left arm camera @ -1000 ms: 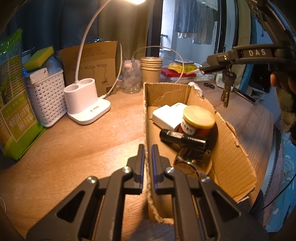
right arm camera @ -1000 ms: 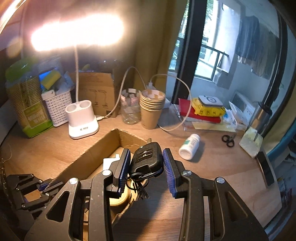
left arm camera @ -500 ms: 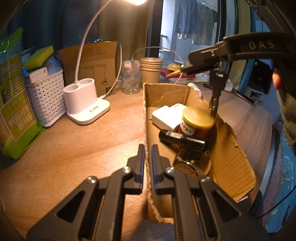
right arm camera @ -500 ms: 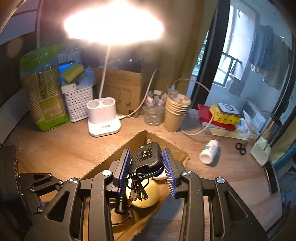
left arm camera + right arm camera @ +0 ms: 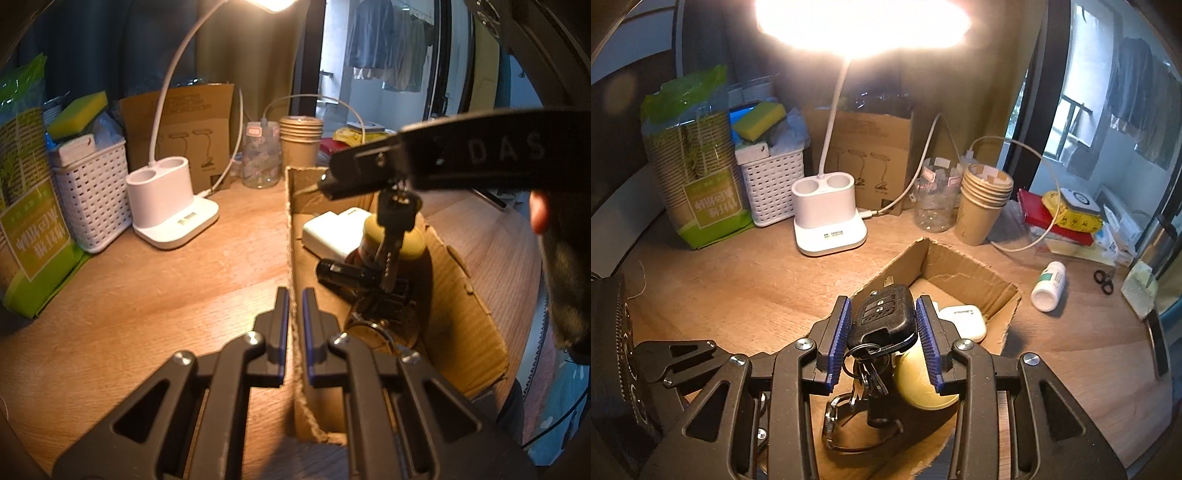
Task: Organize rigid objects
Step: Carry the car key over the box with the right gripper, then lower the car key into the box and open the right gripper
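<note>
A wooden bench (image 5: 746, 280) under a bright desk lamp (image 5: 827, 218) holds an open cardboard box (image 5: 964, 273), and both hand-held tools are at it.

The left tool (image 5: 292, 325) is pinched shut on the box's near side wall, one finger inside and one outside. It looks placed there to steady the light box while things go in.

The right tool (image 5: 882, 325) is clamped on a black car key fob (image 5: 886, 314), gripping its flat sides between blue ribbed pads (image 5: 840, 328). A ring of metal keys (image 5: 391, 236) hangs loose below the fob. Holding the rigid fob rather than the dangling keys probably gives the surer grip. The bunch is above the box, over a jar with a yellow lid (image 5: 923, 380), so this seems the moment just before lowering or letting go.

The left view shows the scene from the side. It reveals the keys hanging free above the contents, a white charger (image 5: 332, 230) at the far end, a black torch-like cylinder (image 5: 347, 273) lying across the middle, and the jar beside it. Whether the key tips touch anything is unclear.

The right view looks down along the fingers. It shows the fob's buttons and the grip itself, a white earbud case (image 5: 964, 321) in the box, and a white pill bottle (image 5: 1049, 286) lying on the bench outside the box, apparently not yet put away.
</note>
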Tool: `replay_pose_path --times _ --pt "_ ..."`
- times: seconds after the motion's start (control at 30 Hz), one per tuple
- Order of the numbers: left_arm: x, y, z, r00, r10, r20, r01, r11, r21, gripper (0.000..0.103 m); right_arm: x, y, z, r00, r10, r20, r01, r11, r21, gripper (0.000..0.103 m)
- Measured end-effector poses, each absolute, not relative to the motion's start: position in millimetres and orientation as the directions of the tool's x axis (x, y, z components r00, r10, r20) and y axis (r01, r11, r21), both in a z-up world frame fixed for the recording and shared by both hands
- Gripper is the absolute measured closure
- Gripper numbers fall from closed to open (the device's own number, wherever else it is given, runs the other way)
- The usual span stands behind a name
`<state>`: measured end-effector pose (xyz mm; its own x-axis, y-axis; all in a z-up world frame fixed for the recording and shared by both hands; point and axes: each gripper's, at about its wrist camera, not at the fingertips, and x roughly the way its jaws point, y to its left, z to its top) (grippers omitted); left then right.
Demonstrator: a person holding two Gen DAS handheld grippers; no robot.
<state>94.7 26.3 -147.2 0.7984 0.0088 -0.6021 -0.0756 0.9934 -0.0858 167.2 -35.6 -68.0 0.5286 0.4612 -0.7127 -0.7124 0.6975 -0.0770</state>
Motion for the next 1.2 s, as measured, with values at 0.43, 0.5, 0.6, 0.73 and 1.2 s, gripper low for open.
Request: replay_pose_path --times 0.43,0.5,0.6,0.73,1.2 --pt "95 26 -147 0.798 0.008 -0.603 -0.077 0.993 -0.089 0.096 172 -31 -92 0.469 0.465 -0.751 -0.711 0.703 -0.009 0.065" --pt "95 27 -148 0.798 0.008 -0.602 -0.077 0.993 -0.089 0.096 174 -30 -96 0.452 0.473 -0.757 -0.713 0.701 0.012 0.065" --pt "95 27 -148 0.796 0.011 -0.605 -0.08 0.993 -0.088 0.096 173 -29 -101 0.429 0.481 -0.764 -0.716 0.697 0.037 0.066" --pt "95 29 -148 0.796 0.011 -0.605 -0.081 0.993 -0.088 0.096 172 -30 -102 0.431 0.482 -0.763 -0.708 0.705 0.046 0.065" --pt "95 28 -149 0.797 0.016 -0.603 -0.084 0.993 -0.085 0.096 167 -29 -110 0.357 0.524 -0.773 -0.729 0.674 0.121 0.065"
